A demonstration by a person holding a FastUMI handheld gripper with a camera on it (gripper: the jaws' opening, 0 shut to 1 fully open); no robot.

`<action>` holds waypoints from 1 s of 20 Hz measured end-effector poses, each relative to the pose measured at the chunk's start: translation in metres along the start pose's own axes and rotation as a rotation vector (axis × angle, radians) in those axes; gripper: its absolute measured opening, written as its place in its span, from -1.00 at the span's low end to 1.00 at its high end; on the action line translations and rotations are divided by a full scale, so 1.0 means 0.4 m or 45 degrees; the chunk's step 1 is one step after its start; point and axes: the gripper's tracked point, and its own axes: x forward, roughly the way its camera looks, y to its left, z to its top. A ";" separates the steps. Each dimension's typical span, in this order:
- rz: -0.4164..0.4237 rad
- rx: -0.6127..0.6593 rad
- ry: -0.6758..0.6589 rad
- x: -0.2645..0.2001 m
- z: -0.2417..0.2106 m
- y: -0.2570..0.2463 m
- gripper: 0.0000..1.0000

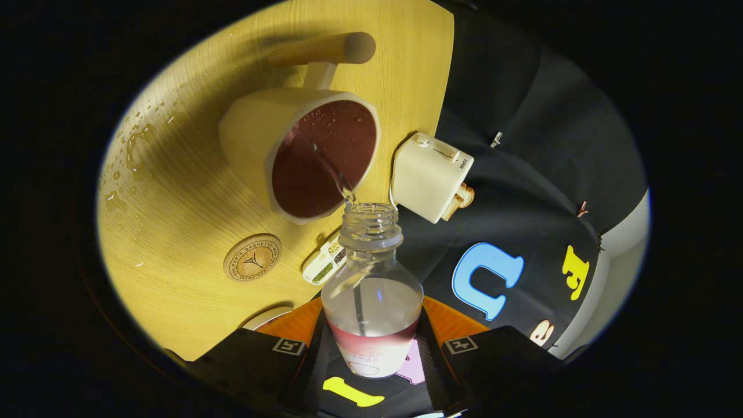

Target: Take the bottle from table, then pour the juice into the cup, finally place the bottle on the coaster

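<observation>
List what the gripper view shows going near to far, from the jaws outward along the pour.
Gripper with both jaws pressed on the bottle → bottle mouth → stream of liquid → cup → wooden handle beyond the cup.

The gripper (pixel 371 348) has both fingers pressed on a clear bottle (pixel 371 302) low in the middle of the frame. The bottle is tipped, and a thin stream (pixel 334 174) runs from its open mouth into the cream cup (pixel 302 154) above it. A round coaster (pixel 252 257) lies on the wet wooden table (pixel 186 191) at lower left. A small cream toaster (pixel 429 177) sits right of the cup.
</observation>
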 end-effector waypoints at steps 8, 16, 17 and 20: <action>0.001 -0.056 -0.008 0.001 0.001 -0.014 0.43; 0.013 -0.077 0.007 0.006 -0.008 -0.013 0.43; 0.009 -0.083 0.006 0.006 -0.006 -0.015 0.43; -0.002 -0.125 -0.013 0.005 0.007 -0.026 0.43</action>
